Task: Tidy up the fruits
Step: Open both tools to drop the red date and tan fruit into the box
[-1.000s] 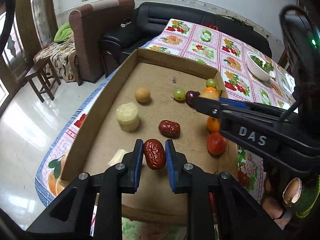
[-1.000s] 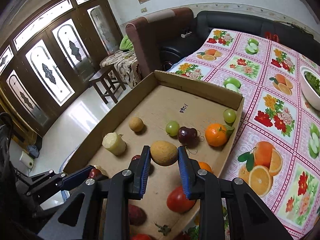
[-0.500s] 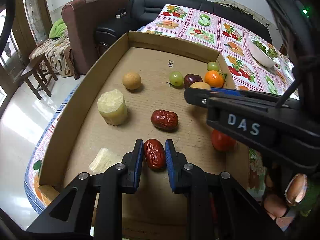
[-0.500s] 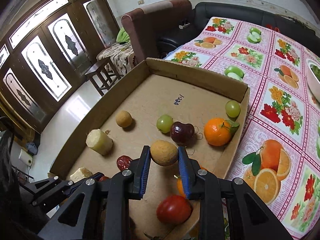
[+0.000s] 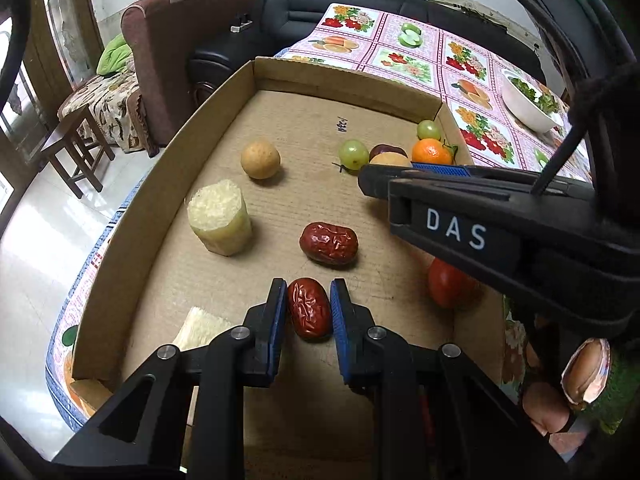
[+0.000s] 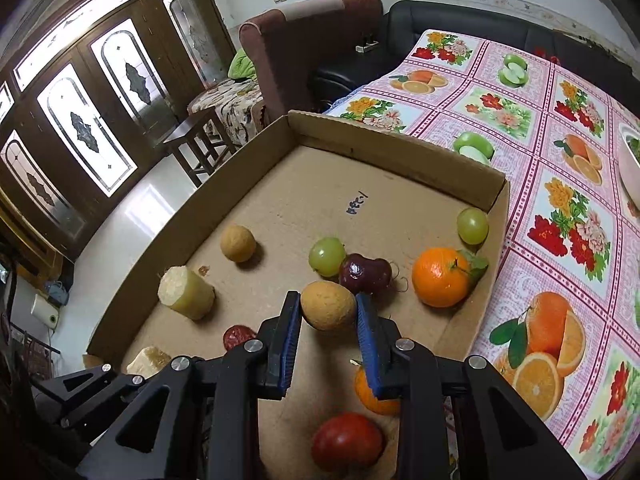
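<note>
Two grips, both loaded: left gripper (image 5: 309,309) clamps a date (image 5: 309,307) low over the box (image 5: 132,216) at 6 o'clock; right gripper (image 6: 327,322) pinches a round fruit (image 6: 328,305). Crossing arms could collide, or that round fruit roll free.

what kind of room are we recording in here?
Most likely a home living room. A black leather sofa and a brown armchair stand behind the table, which has a fruit-print tablecloth, and dark wooden doors with patterned glass line the wall. The fruit sits in a cardboard tray.
</note>
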